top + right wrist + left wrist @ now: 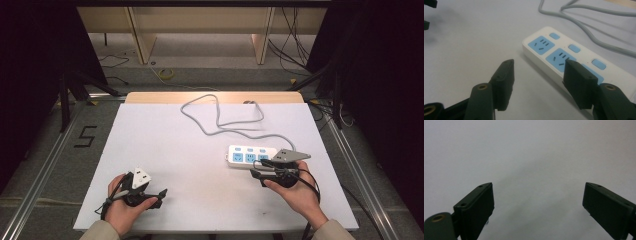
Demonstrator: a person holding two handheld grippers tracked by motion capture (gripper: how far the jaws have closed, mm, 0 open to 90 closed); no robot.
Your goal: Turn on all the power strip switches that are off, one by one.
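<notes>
Beside the power strip point(251, 157), the right gripper point(260, 172) gapes.

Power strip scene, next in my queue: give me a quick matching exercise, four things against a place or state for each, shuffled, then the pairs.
Things:
1. power strip
2. grey cord
3. left gripper
4. right gripper

Places or states:
A. open over bare white table, near the front left
B. loops across the far part of the table
C. open, jaws at the near edge of the strip
D. lies flat, blue sockets facing up

Pairs: 1-D, 2-B, 3-A, 4-C
</notes>
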